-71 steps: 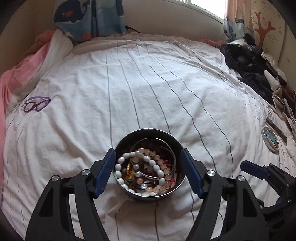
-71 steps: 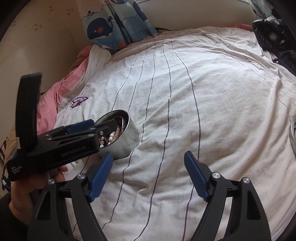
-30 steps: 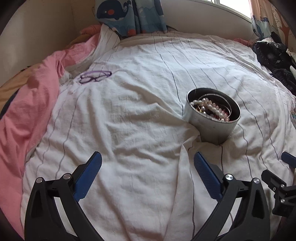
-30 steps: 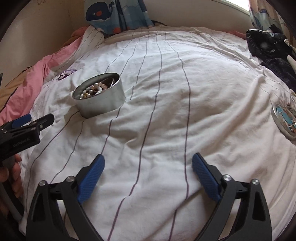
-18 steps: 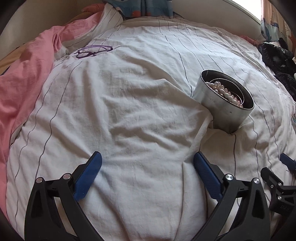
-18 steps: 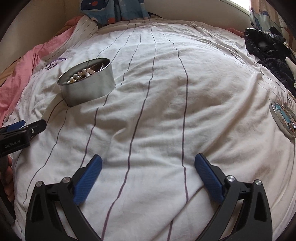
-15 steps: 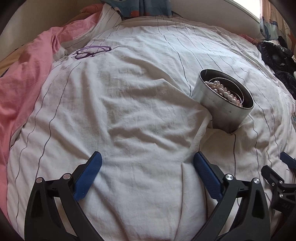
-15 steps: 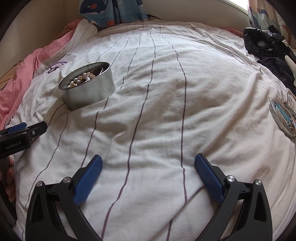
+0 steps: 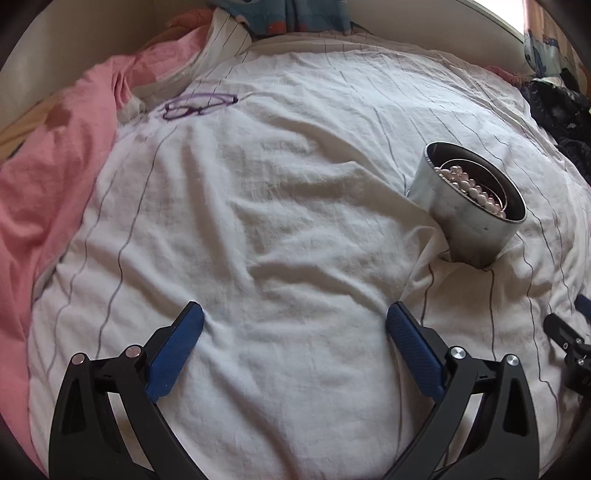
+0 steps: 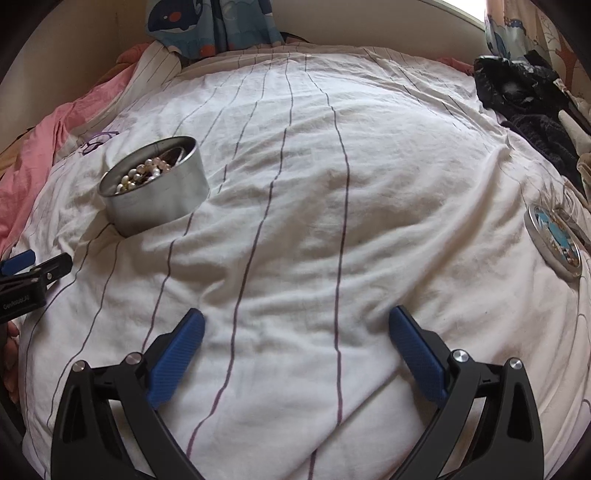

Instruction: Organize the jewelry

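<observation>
A round silver tin (image 9: 469,218) full of bead and pearl bracelets (image 9: 469,186) sits sunk into the white striped bedsheet. In the right wrist view the tin (image 10: 159,199) is at the left. Its printed lid (image 10: 554,240) lies at the right edge of the bed. My left gripper (image 9: 295,332) is open and empty, low over the sheet, with the tin ahead to its right. My right gripper (image 10: 295,336) is open and empty over the middle of the sheet. The left gripper's tip (image 10: 33,273) shows at the left edge of the right wrist view.
Purple glasses (image 9: 199,105) lie far left on the sheet. A pink blanket (image 9: 48,177) lies along the left side. Dark clothes (image 10: 524,99) are piled at the far right. A whale-print curtain (image 10: 210,26) hangs beyond the bed.
My left gripper let go of the tin, backed away and shifted left. My right gripper also drew back. Over the last half second both views barely changed.
</observation>
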A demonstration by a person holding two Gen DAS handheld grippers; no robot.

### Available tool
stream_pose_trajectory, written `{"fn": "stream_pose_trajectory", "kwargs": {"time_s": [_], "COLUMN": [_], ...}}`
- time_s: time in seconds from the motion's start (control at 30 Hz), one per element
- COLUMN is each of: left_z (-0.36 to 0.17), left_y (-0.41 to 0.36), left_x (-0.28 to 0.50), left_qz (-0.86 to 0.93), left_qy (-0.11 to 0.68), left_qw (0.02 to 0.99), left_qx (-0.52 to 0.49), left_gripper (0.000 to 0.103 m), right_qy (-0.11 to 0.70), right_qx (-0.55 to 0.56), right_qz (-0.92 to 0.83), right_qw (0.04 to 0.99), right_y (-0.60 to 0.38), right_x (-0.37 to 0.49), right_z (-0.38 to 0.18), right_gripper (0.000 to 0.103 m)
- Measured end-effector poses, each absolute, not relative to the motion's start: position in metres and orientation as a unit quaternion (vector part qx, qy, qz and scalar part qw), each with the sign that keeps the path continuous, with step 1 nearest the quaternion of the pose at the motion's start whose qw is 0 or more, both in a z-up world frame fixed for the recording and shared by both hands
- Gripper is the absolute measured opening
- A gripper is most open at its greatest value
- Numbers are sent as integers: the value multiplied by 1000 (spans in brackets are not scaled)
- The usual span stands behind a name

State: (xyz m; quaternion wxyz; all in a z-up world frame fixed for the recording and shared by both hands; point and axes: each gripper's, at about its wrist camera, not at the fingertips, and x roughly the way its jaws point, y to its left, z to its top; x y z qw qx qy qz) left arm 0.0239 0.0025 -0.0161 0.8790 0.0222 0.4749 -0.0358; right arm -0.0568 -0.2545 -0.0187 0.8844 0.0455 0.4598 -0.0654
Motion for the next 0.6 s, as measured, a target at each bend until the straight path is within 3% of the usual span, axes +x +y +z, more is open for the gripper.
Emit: {"fn": "stream_pose_trajectory", "kwargs": {"time_s": [0.6], "left_z": [-23], "left_y": [0], "left_x": [25], "left_qz": [-32], "left_qy": [476], "left_qw": [879], "left_qx": [29], "left_gripper": [97], "right_qy": [465], "right_qx": [26], "right_qz": [-73], "right_qw": [882], "right_y": [-248], "right_x": [-57], "right_z": [-25], "right_gripper": [96]}}
